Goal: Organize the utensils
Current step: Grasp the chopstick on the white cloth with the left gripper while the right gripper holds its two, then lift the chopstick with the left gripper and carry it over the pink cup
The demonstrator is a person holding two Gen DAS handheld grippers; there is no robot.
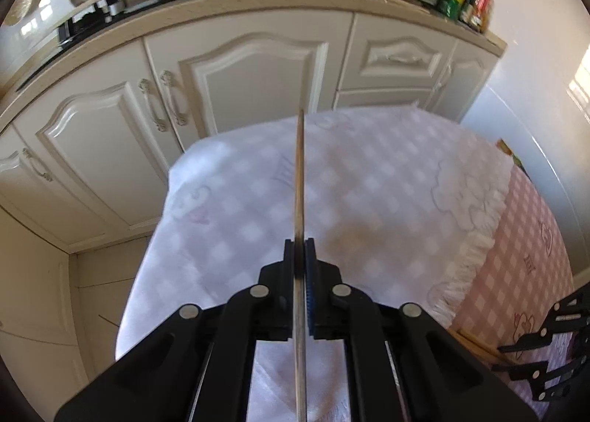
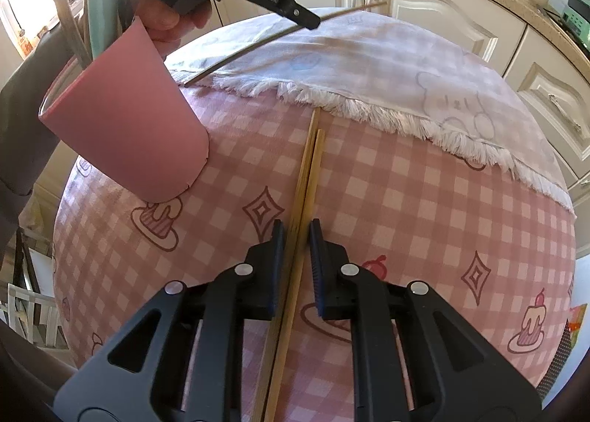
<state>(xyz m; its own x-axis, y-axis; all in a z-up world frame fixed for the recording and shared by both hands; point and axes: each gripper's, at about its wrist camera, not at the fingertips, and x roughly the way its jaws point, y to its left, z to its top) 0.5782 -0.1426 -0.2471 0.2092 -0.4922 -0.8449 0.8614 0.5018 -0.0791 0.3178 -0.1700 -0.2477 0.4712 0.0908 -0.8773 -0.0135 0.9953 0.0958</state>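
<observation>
Item: left gripper (image 1: pixel 299 256). Jaws closed tight on a single slim utensil (image 1: pixel 300 178), wooden at the far end and metal at the near end, probably a skewer or a long chopstick; the fisheye blur leaves that unsettled. It is pinched around mid-length and raised over the white checked cloth (image 1: pixel 387 171), its near tip down by the fringe. Judged to be held this way so one end can be steered into a holder.

Item: right gripper (image 2: pixel 297 237). Jaws nearly together, straddling a pair of wooden chopsticks (image 2: pixel 308 171). The sticks lie side by side on the pink checked tablecloth (image 2: pixel 424 200), pointing away toward the fringe. Pad contact looks likely but cannot be confirmed, since narrow gaps show at each side.

Item: pink cup (image 2: pixel 129 127). Stands at the left of the table, near the person's hand (image 2: pixel 169 20). Contains a pale green handle and at least one other long utensil; the rim and contents are largely cut off. Evidently the collecting container.

Status: three sticks remain outside the cup.
</observation>
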